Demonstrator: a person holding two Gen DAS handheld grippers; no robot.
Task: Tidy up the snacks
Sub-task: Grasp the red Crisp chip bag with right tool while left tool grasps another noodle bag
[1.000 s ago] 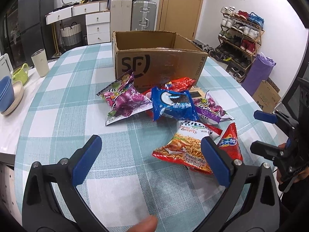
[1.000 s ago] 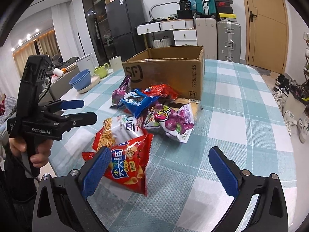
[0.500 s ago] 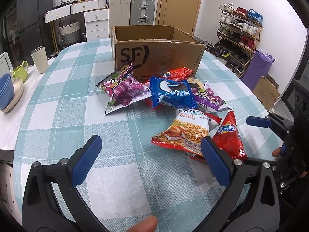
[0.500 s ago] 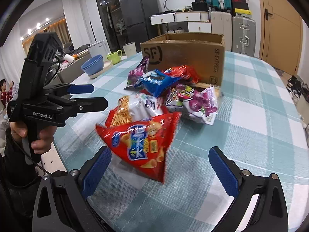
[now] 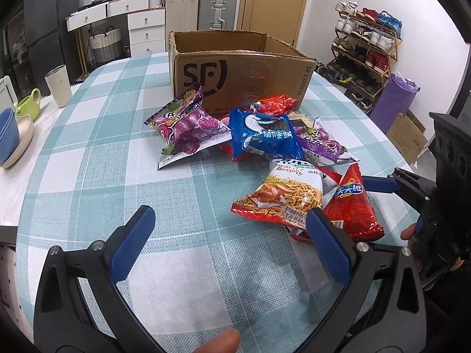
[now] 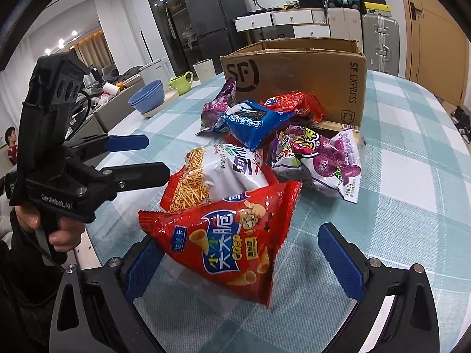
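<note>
Left wrist view, snacks: every packet lay on the checked tabletop (image 5: pixel 88 176) in front of the cardboard box (image 5: pixel 238 70), none seen inside it, though the box floor was hidden from this angle.
Left wrist view, pile: a purple candy bag (image 5: pixel 188 129) leaned near the box front, a blue cookie packet (image 5: pixel 265 138) lay on the heap, and a noodle-stick bag (image 5: pixel 282 194) and a red crisp bag (image 5: pixel 353 203) lay nearest the person.
Left wrist view, left claw (image 5: pixel 226 244): released, blue fingers spread wide over bare cloth, grasping nothing; its right finger sat just in front of the noodle-stick bag.
Left wrist view, right claw (image 5: pixel 382 185): only one blue finger showed at the frame edge, just beside the red crisp bag.
Right wrist view, right claw (image 6: pixel 241 261): released, with the red crisp bag (image 6: pixel 226 241) lying between its spread fingers, not yet pinched.
Right wrist view, rest of pile: the noodle-stick bag (image 6: pixel 217 173), blue cookie packet (image 6: pixel 253 120), a second purple bag (image 6: pixel 321 158) and a red packet (image 6: pixel 297 103) rested against each other by the box (image 6: pixel 303 73).
Progress: judged barely begun; no snack appeared sorted.
Remaining: every packet was left to lift and place, probably into the box, the red crisp bag likely first.
</note>
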